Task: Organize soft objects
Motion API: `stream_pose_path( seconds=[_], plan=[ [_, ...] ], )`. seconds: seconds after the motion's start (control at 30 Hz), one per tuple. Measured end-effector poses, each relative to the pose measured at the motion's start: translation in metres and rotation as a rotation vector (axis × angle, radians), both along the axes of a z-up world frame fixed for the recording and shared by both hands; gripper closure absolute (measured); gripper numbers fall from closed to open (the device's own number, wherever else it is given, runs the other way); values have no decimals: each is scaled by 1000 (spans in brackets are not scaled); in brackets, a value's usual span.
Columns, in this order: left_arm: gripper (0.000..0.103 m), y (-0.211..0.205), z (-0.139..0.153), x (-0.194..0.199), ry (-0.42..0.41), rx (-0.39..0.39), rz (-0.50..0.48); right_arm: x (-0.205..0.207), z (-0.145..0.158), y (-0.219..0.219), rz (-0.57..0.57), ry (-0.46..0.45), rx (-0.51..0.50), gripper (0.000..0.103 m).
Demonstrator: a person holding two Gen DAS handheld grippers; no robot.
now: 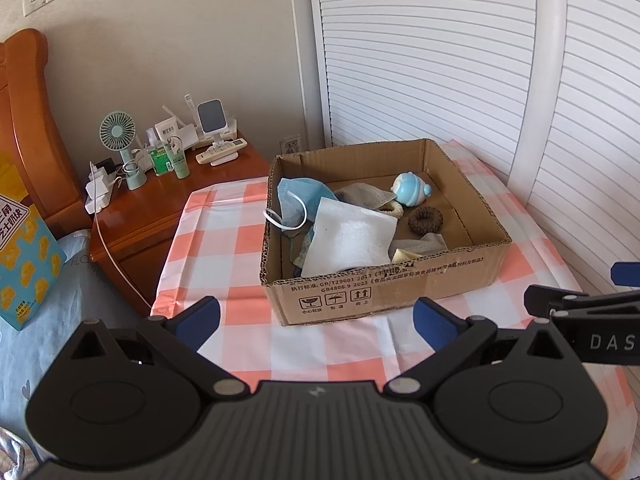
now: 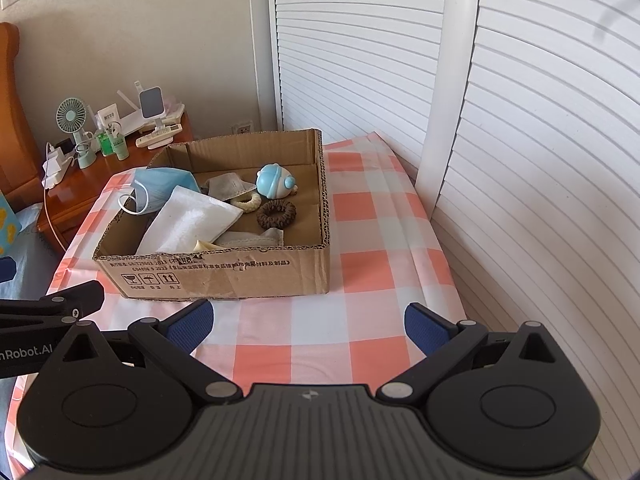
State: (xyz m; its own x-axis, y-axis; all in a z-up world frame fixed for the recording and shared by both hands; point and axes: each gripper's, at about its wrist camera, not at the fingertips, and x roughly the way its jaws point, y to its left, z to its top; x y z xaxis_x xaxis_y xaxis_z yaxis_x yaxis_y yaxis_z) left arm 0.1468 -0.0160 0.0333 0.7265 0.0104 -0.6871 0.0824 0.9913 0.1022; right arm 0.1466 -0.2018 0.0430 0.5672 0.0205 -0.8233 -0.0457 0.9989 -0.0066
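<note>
A surface (image 1: 248, 216) under a pink-and-white checked cloth carries an open cardboard box (image 1: 384, 288) toward its far edge, close to the louvred doors. Inside the box, a white cloth (image 1: 352, 236) lies across the near left part, with a blue face mask (image 1: 300, 196) hanging over the left wall. A grey mask (image 1: 366, 196) sits behind it. A pale blue toy (image 1: 410, 190) and a brown hair scrunchie (image 1: 426, 220) rest toward the far right corner. Both the left tongs (image 1: 318, 320) and the right tongs (image 2: 308, 322) hover wide apart over the near edge, holding nothing.
</note>
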Motion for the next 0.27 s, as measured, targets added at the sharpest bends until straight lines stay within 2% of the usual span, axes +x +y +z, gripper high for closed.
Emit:
stream_pose_path(
  seconds=[0.27],
  plan=[
    [1,0,2,-1,-1,-3,-1,0,1,-1,3,-1,1,0]
  ],
)
